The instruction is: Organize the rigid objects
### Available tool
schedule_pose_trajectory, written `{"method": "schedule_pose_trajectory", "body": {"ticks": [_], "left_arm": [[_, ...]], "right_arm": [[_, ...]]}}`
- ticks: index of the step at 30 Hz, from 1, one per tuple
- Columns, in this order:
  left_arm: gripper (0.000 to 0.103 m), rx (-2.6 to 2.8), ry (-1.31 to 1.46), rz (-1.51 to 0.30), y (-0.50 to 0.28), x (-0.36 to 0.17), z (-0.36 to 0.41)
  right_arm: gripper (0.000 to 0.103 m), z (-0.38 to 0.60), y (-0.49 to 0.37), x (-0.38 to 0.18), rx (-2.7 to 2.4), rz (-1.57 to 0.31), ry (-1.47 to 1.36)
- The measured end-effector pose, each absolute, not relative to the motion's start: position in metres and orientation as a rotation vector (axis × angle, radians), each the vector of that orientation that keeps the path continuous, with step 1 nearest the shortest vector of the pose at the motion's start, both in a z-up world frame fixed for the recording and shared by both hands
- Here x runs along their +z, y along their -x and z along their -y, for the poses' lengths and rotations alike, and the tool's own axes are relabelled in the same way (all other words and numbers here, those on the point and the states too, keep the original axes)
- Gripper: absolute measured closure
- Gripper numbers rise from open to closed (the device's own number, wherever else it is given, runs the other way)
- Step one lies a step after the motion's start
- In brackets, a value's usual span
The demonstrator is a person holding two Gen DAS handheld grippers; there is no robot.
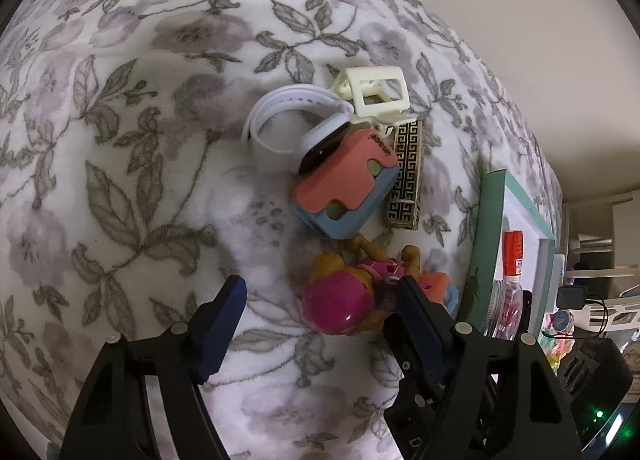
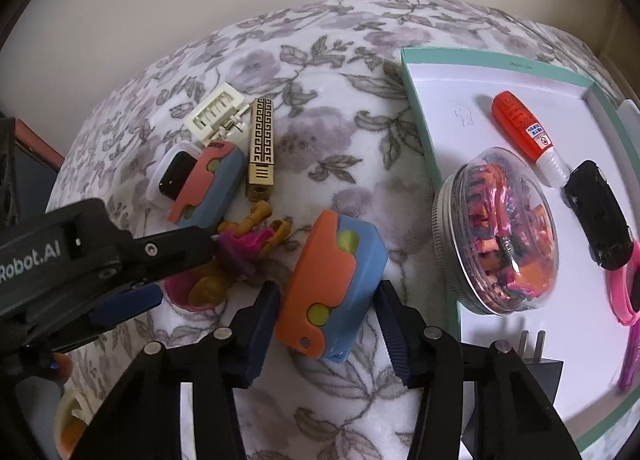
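On the floral blanket lie several rigid items. My left gripper (image 1: 320, 300) is open around a toy figure with a pink helmet (image 1: 344, 308); its right finger touches the toy. Beyond it lie a coral-and-blue block (image 1: 344, 184), a white smartwatch (image 1: 304, 132), a cream hair claw (image 1: 372, 92) and a gold patterned case (image 1: 406, 180). My right gripper (image 2: 326, 324) is open, its fingers on either side of an orange-and-blue block (image 2: 332, 284), not closed on it. The left gripper (image 2: 120, 260) shows in the right wrist view over the toy figure (image 2: 240, 244).
A teal-rimmed box lid (image 2: 416, 108) lies to the right, holding a clear domed jar (image 2: 496, 232), an orange glue bottle (image 2: 528, 132), a black toy car (image 2: 600, 212), a pink band (image 2: 624, 292) and a black plug (image 2: 536, 364). The wall is behind the bed.
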State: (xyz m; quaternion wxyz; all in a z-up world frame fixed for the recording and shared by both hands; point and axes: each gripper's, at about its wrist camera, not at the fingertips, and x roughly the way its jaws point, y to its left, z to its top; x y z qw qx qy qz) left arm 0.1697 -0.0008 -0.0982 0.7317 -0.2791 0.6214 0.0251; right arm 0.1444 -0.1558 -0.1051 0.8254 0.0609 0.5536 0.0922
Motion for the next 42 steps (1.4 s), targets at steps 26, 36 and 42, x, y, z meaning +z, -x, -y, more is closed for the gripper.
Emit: {"method": "schedule_pose_trajectory", "body": {"ticks": [26, 36, 42], "left_arm": [[0.062, 0.031, 0.791, -1.365, -0.160, -0.107, -0.006], [0.063, 0.040, 0.833, -1.326, -0.159, -0.102, -0.015], [0.063, 0.030, 0.844, -1.287, -0.157, -0.089, -0.023]], "right_arm": [[0.051, 0.148, -0.143, -0.107, 0.193, -1.167, -0.056], [0.052, 0.150, -0.145, -0.106, 0.188, -1.190, -0.078], [0.052, 0.158, -0.147, -0.103, 0.179, -1.212, -0.126]]}}
